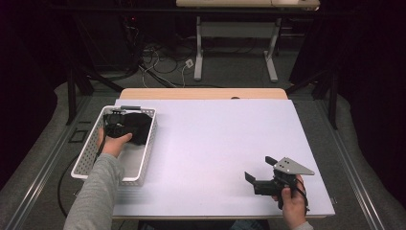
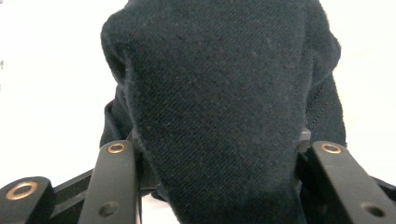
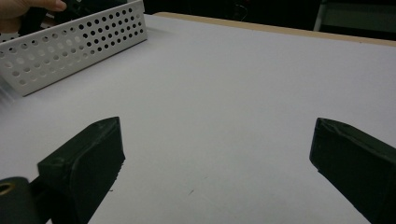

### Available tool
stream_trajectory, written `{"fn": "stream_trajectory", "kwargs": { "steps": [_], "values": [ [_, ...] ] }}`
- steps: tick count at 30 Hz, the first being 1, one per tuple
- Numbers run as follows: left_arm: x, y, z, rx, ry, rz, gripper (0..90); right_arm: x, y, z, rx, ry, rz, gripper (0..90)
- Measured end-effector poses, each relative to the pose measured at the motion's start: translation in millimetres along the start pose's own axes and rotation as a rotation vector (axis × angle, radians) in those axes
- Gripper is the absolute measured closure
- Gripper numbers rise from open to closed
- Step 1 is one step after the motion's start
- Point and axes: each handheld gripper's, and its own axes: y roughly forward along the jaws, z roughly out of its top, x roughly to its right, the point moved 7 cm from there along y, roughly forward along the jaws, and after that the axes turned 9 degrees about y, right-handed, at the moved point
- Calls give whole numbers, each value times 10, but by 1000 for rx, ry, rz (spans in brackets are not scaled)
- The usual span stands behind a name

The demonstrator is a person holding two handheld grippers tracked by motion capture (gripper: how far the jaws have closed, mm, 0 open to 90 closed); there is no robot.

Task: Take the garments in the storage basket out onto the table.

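A black cloth (image 1: 140,126) lies bunched in the far end of a white perforated basket (image 1: 149,143) at the table's left. My left gripper (image 1: 125,125) reaches into the basket and is shut on the cloth. In the left gripper view the black cloth (image 2: 224,102) bulges up between the two jaws, and the left gripper (image 2: 224,151) presses on it from both sides. My right gripper (image 1: 259,168) rests low over the white table surface (image 1: 215,143) at the near right, pointing left. In the right gripper view the right gripper (image 3: 215,135) stands open with nothing between its jaws.
The basket (image 3: 79,46) shows in the right gripper view at the far left, with a hand above its rim. A strip of wooden tabletop (image 1: 201,93) runs along the far edge. Beyond it stand another table's legs (image 1: 198,52) and floor cables (image 1: 158,64).
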Motion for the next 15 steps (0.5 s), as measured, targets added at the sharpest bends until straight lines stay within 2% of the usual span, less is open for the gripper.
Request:
{"fn": "stream_trajectory", "kwargs": {
  "steps": [6,15],
  "values": [
    [-20,-50,-2,-6,-12,5,486,4,-3,2,0,3,-1,27],
    [-49,-166,17,29,-25,10,487,6,-12,4,-4,1,-3,27]
  ]
}}
